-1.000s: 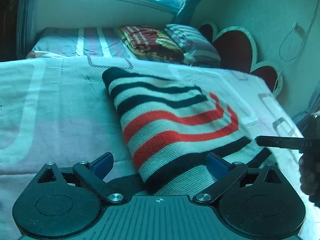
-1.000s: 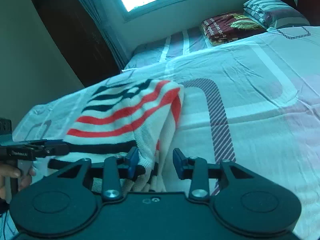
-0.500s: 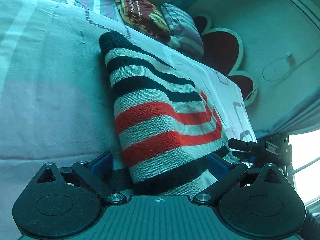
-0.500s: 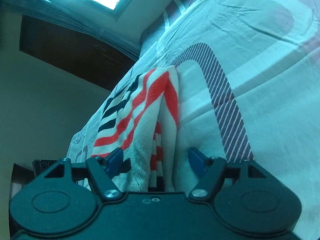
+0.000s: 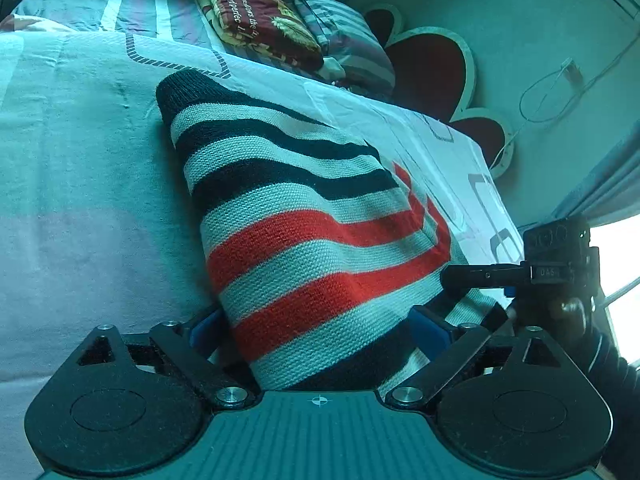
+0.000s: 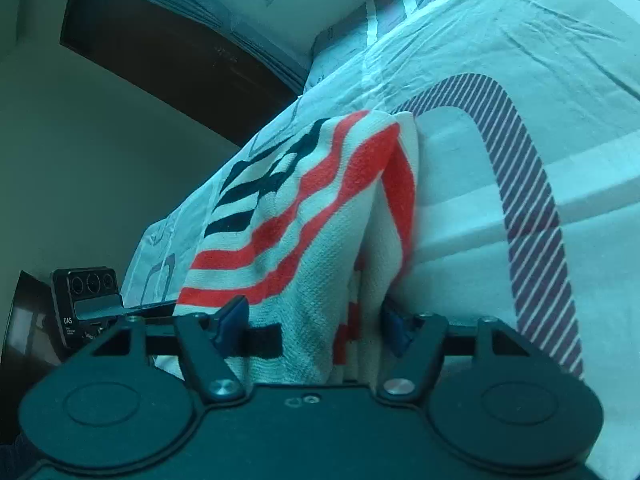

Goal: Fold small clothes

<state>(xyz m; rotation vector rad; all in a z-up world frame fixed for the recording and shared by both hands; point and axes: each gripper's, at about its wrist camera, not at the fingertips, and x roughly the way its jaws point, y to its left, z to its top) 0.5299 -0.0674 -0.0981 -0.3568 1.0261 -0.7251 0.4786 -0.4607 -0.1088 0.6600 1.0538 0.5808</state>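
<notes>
A knitted garment with white, red and black stripes (image 5: 304,216) lies folded on the bed. My left gripper (image 5: 320,326) is open, its blue pads either side of the garment's near end. In the right wrist view the same garment (image 6: 320,216) is bunched up between the blue pads of my right gripper (image 6: 316,324), which is open around it. The right gripper also shows in the left wrist view (image 5: 556,272) at the garment's right edge, and the left gripper shows in the right wrist view (image 6: 88,300) at the left.
The bed sheet (image 5: 80,184) is pale with grey striped patterns (image 6: 532,216). Pillows and a folded red blanket (image 5: 260,20) lie at the head, by a heart-shaped headboard (image 5: 432,68). A dark wardrobe (image 6: 168,52) stands beyond the bed's far side.
Both grippers have moved in low over the near end of the garment. The right gripper's jaws opened wider and now straddle the bunched cloth. The garment's near edge has lifted slightly.
</notes>
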